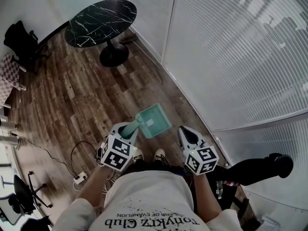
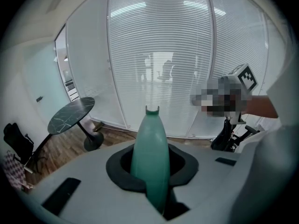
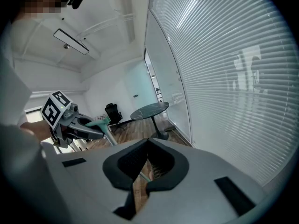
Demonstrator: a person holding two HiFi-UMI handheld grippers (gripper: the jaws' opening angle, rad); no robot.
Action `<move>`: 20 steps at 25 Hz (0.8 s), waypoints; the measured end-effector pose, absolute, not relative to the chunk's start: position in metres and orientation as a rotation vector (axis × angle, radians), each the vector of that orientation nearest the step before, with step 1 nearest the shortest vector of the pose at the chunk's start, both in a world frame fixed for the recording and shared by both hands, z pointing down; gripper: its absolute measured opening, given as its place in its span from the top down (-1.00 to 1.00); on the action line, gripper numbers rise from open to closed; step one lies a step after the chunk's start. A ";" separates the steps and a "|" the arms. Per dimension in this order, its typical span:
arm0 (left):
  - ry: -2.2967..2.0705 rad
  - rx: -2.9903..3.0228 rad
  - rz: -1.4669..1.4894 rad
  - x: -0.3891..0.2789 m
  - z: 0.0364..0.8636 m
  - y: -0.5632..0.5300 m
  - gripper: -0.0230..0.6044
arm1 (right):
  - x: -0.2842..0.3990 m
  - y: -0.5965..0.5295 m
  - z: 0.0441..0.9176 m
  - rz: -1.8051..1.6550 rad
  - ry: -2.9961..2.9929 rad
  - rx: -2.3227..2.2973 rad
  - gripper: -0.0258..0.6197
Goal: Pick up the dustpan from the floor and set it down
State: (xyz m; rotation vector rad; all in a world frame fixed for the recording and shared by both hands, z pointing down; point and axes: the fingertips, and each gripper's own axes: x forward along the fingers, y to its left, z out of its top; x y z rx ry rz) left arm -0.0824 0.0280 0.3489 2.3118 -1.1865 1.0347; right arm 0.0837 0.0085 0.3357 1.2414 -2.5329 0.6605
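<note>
Left tool (image 1: pixel 129 131) is clamped on the handle of the teal dustpan (image 1: pixel 154 121), which is held up off the floor (image 1: pixel 72 95); the right tool (image 1: pixel 188 134) is closed on nothing. Lowering it is judged the next move. Bare boards are offered ahead and leftward, while the glass wall (image 1: pixel 231 57) stands close on the right.

Bright, even daylight through blinds (image 1: pixel 240 57); soft shadows on floor (image 1: pixel 72 95); gripper views fisheye-warped, corners vignetted black.

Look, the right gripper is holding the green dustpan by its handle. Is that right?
No. The left gripper is holding the green dustpan by its handle; the left gripper view shows the handle between its jaws.
</note>
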 end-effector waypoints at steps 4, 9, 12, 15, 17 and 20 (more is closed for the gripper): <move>-1.200 2.313 1.027 -0.082 0.348 0.033 0.71 | 0.084 0.014 0.336 0.662 -2.537 1.241 0.85; -1.229 2.301 0.996 -0.088 0.343 0.031 0.70 | 0.082 0.016 0.335 0.660 -2.541 1.236 0.85; -1.239 2.303 0.975 -0.090 0.343 0.030 0.70 | 0.082 0.018 0.336 0.660 -2.543 1.234 0.85; -1.247 2.304 0.967 -0.091 0.343 0.028 0.70 | 0.080 0.017 0.337 0.660 -2.540 1.233 0.85; -1.247 2.304 0.969 -0.092 0.343 0.028 0.70 | 0.079 0.016 0.338 0.661 -2.539 1.233 0.85; -1.249 2.306 0.969 -0.092 0.343 0.026 0.70 | 0.079 0.015 0.338 0.663 -2.538 1.232 0.85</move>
